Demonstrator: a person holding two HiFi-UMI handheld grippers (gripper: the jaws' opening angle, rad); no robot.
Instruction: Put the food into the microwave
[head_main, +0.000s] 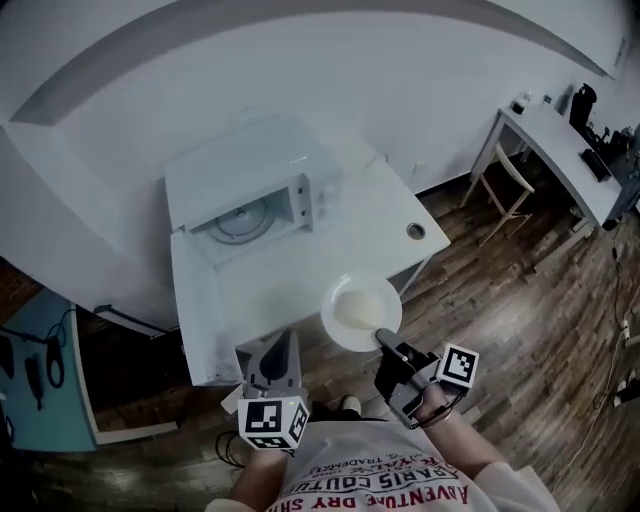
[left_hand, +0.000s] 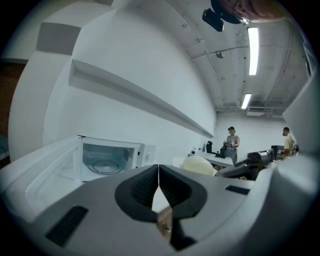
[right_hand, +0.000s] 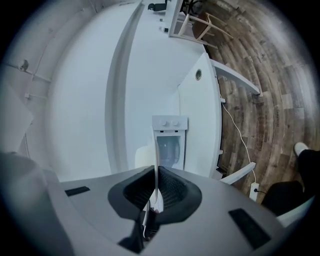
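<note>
A white microwave (head_main: 262, 178) stands on a white table (head_main: 380, 215), its door (head_main: 203, 320) swung open and the glass turntable (head_main: 240, 218) showing. My right gripper (head_main: 384, 339) is shut on the near rim of a white plate (head_main: 340, 325) that carries a pale mound of food (head_main: 363, 302), held over the table's front edge. In the right gripper view the plate's rim (right_hand: 156, 150) runs edge-on between the closed jaws of the right gripper (right_hand: 156, 181), with the microwave (right_hand: 170, 145) ahead. My left gripper (head_main: 283, 340) (left_hand: 158, 172) is shut on nothing, beside the door.
The table has a round cable hole (head_main: 415, 231). A wooden chair (head_main: 503, 185) and a white desk (head_main: 560, 150) stand to the right on the wood floor. A teal cabinet (head_main: 40, 385) is at the left. Two people (left_hand: 231, 142) stand far off.
</note>
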